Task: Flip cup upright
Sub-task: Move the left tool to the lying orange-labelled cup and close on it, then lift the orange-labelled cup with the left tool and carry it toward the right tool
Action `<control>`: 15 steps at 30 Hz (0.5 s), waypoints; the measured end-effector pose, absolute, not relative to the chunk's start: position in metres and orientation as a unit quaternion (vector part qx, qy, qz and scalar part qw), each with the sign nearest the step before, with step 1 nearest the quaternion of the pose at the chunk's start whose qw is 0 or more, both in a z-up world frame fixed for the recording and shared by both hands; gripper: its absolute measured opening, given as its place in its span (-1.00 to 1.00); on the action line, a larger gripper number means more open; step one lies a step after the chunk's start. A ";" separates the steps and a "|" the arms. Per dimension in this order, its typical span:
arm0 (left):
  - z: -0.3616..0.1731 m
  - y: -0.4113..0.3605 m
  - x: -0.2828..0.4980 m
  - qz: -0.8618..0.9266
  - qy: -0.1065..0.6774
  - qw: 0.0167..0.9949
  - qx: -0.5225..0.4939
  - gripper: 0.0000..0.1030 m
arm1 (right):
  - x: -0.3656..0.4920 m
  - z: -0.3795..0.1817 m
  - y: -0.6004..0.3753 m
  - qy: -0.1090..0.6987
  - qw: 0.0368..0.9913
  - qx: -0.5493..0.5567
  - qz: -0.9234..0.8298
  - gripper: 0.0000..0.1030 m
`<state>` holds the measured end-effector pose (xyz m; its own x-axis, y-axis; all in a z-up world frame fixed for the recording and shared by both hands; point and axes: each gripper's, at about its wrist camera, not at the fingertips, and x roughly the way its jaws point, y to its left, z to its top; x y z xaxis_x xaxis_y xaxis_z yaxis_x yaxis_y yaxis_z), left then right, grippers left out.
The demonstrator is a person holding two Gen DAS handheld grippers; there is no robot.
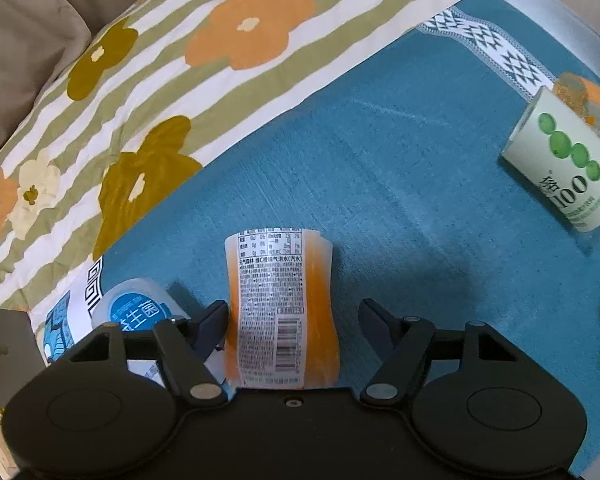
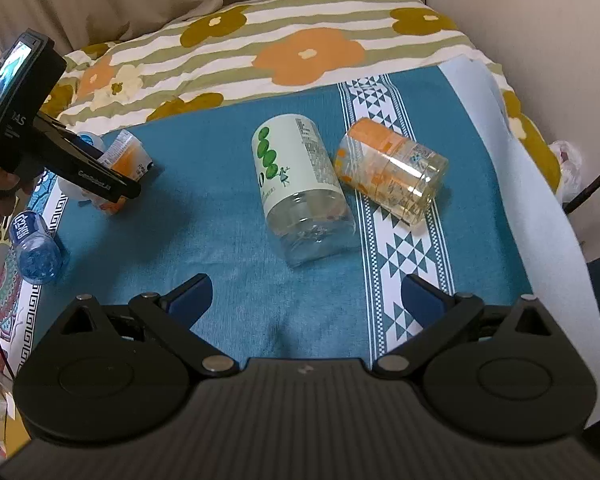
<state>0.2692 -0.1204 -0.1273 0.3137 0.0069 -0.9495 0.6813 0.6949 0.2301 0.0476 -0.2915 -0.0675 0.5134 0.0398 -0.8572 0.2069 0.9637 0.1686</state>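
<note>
Low in the left wrist view, my left claw (image 1: 294, 316) is straddling the orange cup (image 1: 282, 308), released; I should be clenching squarely mid-body. Right claw (image 2: 306, 298) is hanging released.

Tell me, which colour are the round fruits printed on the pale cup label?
Green. The cup lies on its side; its fruits show best in the left wrist view.

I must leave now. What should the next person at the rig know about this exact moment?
Left gripper: open, jaws either side of the orange cup; the left finger seems to touch it, the right is apart.
Right gripper: open, holding nothing, above the blue cloth.
Green-dotted cup and orange-patterned cup lie on their sides mid-cloth. A blue cup lies at the left edge.
Done: no lying cup is clearly upright.
Left: close on the orange cup and stand it up.
</note>
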 end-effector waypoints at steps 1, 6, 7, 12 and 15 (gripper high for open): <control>-0.129 -0.121 0.270 -0.224 0.540 0.745 0.321 0.33 | 0.049 -0.069 -0.292 0.492 0.860 0.127 -0.048 1.00; -0.134 -0.122 0.275 -0.217 0.538 0.749 0.320 0.15 | 0.052 -0.072 -0.289 0.498 0.857 0.127 -0.045 1.00; -0.134 -0.123 0.274 -0.216 0.537 0.749 0.322 0.14 | 0.053 -0.072 -0.288 0.498 0.857 0.126 -0.045 1.00; -0.132 -0.124 0.271 -0.215 0.537 0.751 0.320 0.11 | 0.055 -0.073 -0.287 0.499 0.857 0.126 -0.041 1.00; -0.126 -0.124 0.267 -0.212 0.536 0.754 0.316 0.11 | 0.055 -0.072 -0.286 0.498 0.857 0.124 -0.040 1.00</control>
<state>0.2673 -0.1236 -0.1260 0.3353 0.0186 -0.9419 0.6583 0.7106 0.2484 0.0552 -0.2863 -0.0724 0.5008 0.0555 -0.8638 0.1919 0.9660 0.1733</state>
